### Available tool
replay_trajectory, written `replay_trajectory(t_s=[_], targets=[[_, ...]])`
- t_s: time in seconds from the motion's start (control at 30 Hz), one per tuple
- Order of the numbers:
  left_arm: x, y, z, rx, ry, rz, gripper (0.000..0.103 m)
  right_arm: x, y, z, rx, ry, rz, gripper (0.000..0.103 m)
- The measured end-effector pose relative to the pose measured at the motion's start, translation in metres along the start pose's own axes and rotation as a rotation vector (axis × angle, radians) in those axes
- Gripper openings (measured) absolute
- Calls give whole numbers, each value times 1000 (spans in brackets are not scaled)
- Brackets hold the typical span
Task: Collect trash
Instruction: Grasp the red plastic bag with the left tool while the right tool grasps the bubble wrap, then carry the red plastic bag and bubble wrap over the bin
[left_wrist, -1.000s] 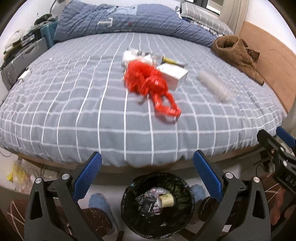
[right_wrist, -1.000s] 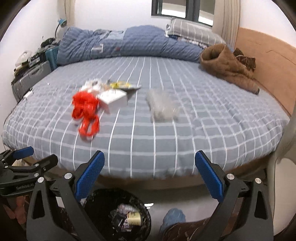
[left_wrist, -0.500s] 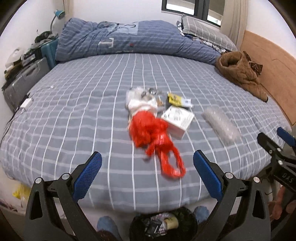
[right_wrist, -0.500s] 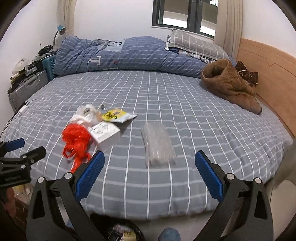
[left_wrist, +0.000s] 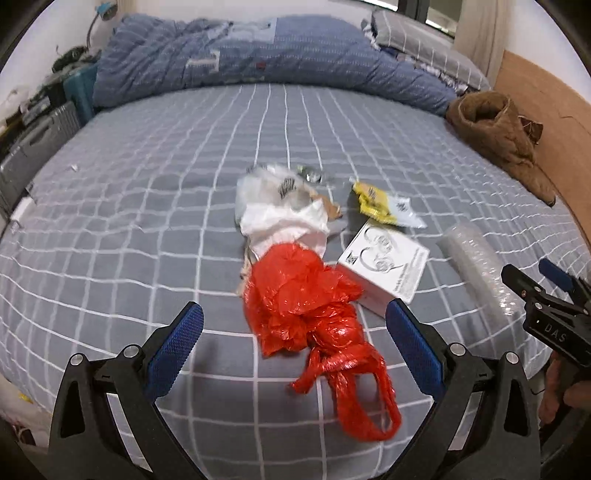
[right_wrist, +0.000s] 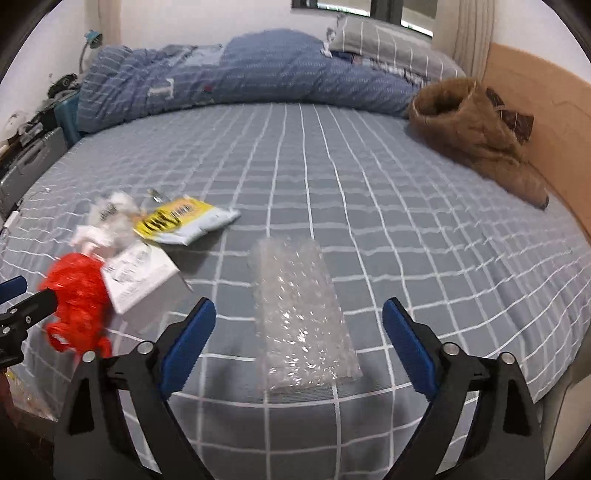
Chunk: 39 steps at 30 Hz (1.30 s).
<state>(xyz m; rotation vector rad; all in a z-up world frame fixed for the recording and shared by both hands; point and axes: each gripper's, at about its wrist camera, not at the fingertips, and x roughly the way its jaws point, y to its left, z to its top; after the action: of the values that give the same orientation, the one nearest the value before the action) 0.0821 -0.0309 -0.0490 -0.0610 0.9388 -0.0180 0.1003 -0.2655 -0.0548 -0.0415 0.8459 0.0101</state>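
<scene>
Trash lies on the grey checked bed (left_wrist: 147, 206). A crumpled red plastic bag (left_wrist: 310, 310) sits just ahead of my open, empty left gripper (left_wrist: 295, 332). Beyond it lie a white plastic bag (left_wrist: 284, 218), a white box (left_wrist: 384, 269) and a yellow wrapper (left_wrist: 373, 199). A sheet of bubble wrap (right_wrist: 303, 314) lies between the fingers of my open, empty right gripper (right_wrist: 299, 332). The red bag (right_wrist: 77, 299), the box (right_wrist: 136, 273) and the yellow wrapper (right_wrist: 181, 219) show at the left in the right wrist view. The right gripper (left_wrist: 546, 291) shows at the left wrist view's right edge.
A blue duvet (left_wrist: 258, 48) and pillows (right_wrist: 388, 40) lie along the far side of the bed. A brown jacket (right_wrist: 476, 136) lies at the right by the wooden headboard (right_wrist: 546, 122). Suitcases and clutter (left_wrist: 33, 125) stand left of the bed.
Both grippers have risen from the floor bin and moved forward over the bed. The bin has dropped out of view. The red bag and the bubble wrap are now much closer.
</scene>
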Motion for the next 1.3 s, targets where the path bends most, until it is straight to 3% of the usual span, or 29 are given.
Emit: replay_trajectory(t_s=[0.37, 0.47, 0.53, 0.63, 0.7, 0.8, 1.3], targets=[[40, -7, -3, 31, 68, 14, 95, 35, -13, -5, 23, 94, 9, 78], [46, -9, -2, 29, 87, 3, 83, 38, -14, -5, 26, 111, 31, 71], [51, -11, -3, 27, 104, -19, 68, 40, -13, -6, 29, 125, 47, 68], [57, -12, -6, 20, 132, -72, 52, 45, -10, -7, 38, 160, 81, 54], [58, -12, -7, 21, 133, -80, 47, 44, -8, -7, 33, 160, 79, 34], [56, -13, -7, 25, 127, -83, 44, 41, -7, -7, 22, 157, 84, 22], [25, -13, -6, 30, 76, -66, 43, 24, -3, -4, 5, 106, 52, 20]])
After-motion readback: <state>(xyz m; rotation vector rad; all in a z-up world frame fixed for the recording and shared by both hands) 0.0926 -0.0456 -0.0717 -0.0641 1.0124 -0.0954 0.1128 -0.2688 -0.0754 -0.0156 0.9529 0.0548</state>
